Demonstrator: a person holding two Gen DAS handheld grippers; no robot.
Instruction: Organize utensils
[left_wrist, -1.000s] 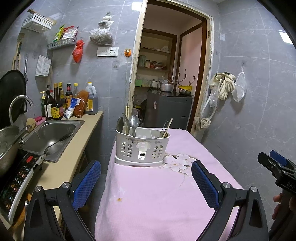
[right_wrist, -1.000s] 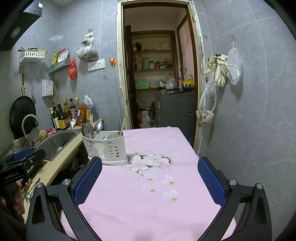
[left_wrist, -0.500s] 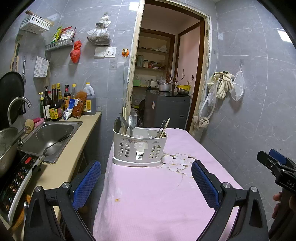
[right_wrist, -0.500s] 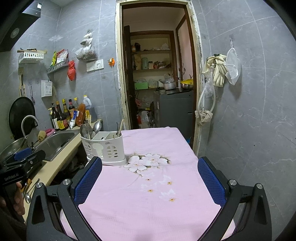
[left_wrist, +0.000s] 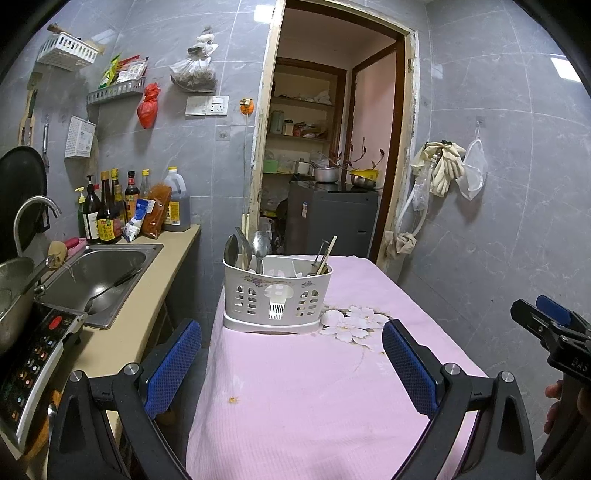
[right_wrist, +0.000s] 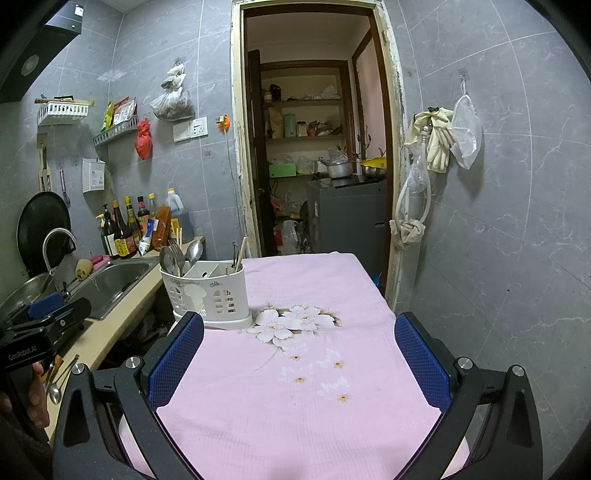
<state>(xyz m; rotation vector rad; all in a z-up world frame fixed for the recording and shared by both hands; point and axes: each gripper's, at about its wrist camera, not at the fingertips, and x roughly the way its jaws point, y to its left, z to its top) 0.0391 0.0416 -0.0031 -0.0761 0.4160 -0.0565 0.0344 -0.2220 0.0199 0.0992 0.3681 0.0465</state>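
Observation:
A white plastic utensil caddy (left_wrist: 277, 295) stands at the far left of the pink-clothed table (left_wrist: 314, 387); it also shows in the right wrist view (right_wrist: 208, 295). Spoons and a fork (left_wrist: 245, 251) stand in its left compartment, chopsticks (left_wrist: 327, 253) in its right. My left gripper (left_wrist: 291, 354) is open and empty, held above the table's near edge, short of the caddy. My right gripper (right_wrist: 299, 354) is open and empty over the table's near middle. A loose spoon (right_wrist: 55, 391) and other utensils lie on the counter by the left hand.
A beige counter (left_wrist: 122, 332) runs along the left with a steel sink (left_wrist: 96, 273), an induction cooker (left_wrist: 33, 365) and sauce bottles (left_wrist: 107, 214). A doorway (left_wrist: 325, 166) with a grey cabinet lies behind the table. A tiled wall (left_wrist: 498, 221) stands close on the right.
The left wrist view has shifted a little: the caddy first moved left and up in frame, then back toward the middle. The right wrist view is nearly steady. Both grippers stay open.

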